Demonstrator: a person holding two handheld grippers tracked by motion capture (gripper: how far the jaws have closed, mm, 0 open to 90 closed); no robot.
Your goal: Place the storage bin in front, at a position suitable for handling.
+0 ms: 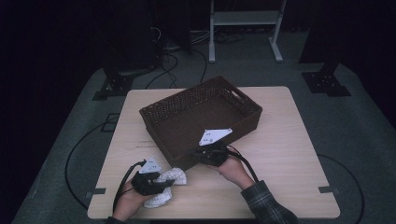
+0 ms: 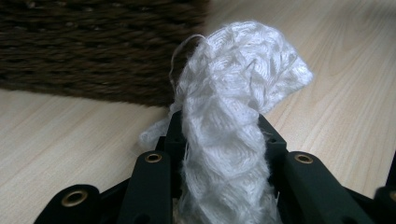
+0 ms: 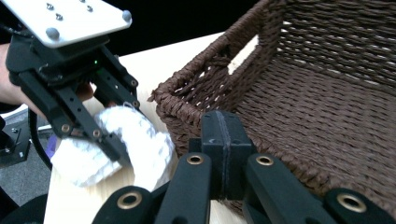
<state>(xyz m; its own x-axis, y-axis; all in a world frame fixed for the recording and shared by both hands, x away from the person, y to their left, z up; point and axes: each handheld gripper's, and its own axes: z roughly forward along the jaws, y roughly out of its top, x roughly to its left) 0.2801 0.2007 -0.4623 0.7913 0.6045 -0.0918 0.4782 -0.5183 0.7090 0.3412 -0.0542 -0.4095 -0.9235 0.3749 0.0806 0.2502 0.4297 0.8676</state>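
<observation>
On the near left part of the light wooden table (image 1: 289, 154), our left gripper (image 1: 164, 182) has its jaws clamped on a white knitted cloth (image 1: 172, 177). From the left gripper view we see the cloth (image 2: 233, 116) pinched between the two black jaws, its loose upper part bunched and standing up past the jaw tips, with frayed threads at its edge. Part of the cloth also lies on the tabletop under and beside that gripper, just in front of the near wall of the brown woven basket (image 1: 243, 100).

Our right gripper (image 1: 201, 155) sits at the basket's near rim, its jaws pressed together with nothing between them; the right gripper view shows the two pads meeting in front of the basket's (image 3: 327, 102) inside floor and its handle cutout. That same view shows the left gripper (image 3: 105, 140) farther off, closed on the cloth (image 3: 140, 140) beside the basket's corner.

We can read no brand, label or writing on the cloth, the basket or the grippers.
</observation>
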